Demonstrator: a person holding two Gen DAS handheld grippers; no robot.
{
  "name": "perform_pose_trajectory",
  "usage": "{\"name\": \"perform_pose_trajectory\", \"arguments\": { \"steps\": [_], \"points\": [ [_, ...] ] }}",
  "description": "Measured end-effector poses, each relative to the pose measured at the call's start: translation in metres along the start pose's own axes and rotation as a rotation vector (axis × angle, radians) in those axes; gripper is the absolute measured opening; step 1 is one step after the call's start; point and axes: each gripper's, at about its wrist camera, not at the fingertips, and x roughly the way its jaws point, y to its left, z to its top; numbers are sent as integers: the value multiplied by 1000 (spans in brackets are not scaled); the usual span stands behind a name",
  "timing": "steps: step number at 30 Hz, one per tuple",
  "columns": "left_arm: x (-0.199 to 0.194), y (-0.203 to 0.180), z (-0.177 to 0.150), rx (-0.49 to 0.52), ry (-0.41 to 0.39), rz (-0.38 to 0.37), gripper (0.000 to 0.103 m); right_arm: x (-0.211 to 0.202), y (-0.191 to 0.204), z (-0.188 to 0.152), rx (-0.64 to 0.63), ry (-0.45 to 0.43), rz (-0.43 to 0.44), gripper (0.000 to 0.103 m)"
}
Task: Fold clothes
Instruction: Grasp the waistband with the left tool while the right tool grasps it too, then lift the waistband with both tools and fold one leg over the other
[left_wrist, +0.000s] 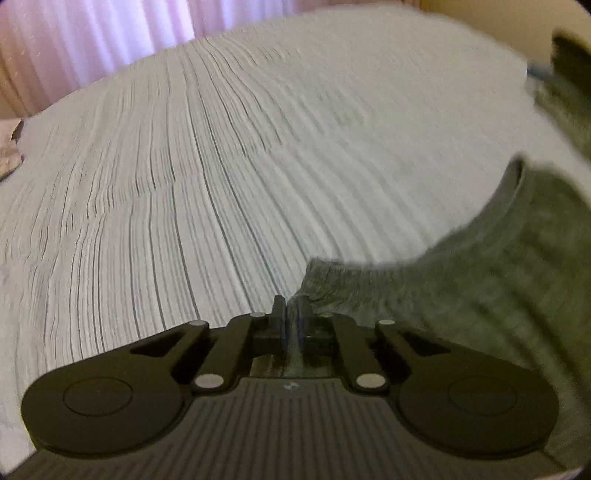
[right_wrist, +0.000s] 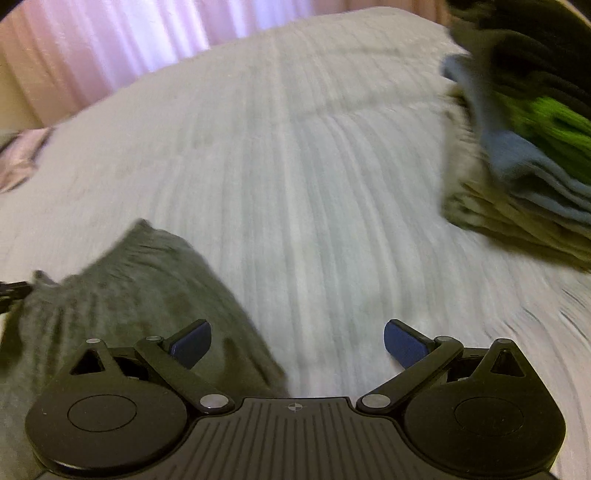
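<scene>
A grey knit garment (left_wrist: 491, 280) lies on the pale ribbed bedspread (left_wrist: 221, 166) at the right of the left wrist view. My left gripper (left_wrist: 291, 310) is shut on an edge of the garment, which runs between its fingers. In the right wrist view the same grey garment (right_wrist: 140, 288) sits at the lower left. My right gripper (right_wrist: 297, 341) is open and empty above the bedspread (right_wrist: 314, 184), its left fingertip (right_wrist: 192, 341) over the garment's edge. Both views are motion-blurred.
A stack of folded clothes (right_wrist: 517, 166), olive, blue, green and black, stands at the right of the right wrist view, and shows at the far right in the left wrist view (left_wrist: 569, 85). Pink curtains (right_wrist: 110, 40) hang behind the bed.
</scene>
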Motion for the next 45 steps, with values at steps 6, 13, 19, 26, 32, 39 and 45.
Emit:
{"name": "perform_pose_trajectory", "arguments": {
  "steps": [6,13,19,26,32,39,45],
  "points": [
    [-26,11,2,-151,-56,18,22,15,3,16,-37,-17,198,102],
    [-80,36,-21,-377,-15,-66,22,46,0,28,-67,51,290,72],
    [-108,40,-61,-509,41,-69,22,44,-14,25,-51,110,352,55],
    [-130,29,-98,-572,64,-89,22,39,7,19,-63,160,285,7],
    [-148,47,-114,-591,57,-112,22,6,69,19,-109,119,61,4],
    [-148,84,-126,-592,56,-210,22,-46,237,11,-206,6,-144,4],
    [-159,134,-144,-575,71,-286,22,-24,420,-44,-344,-9,-108,5]
  ]
}}
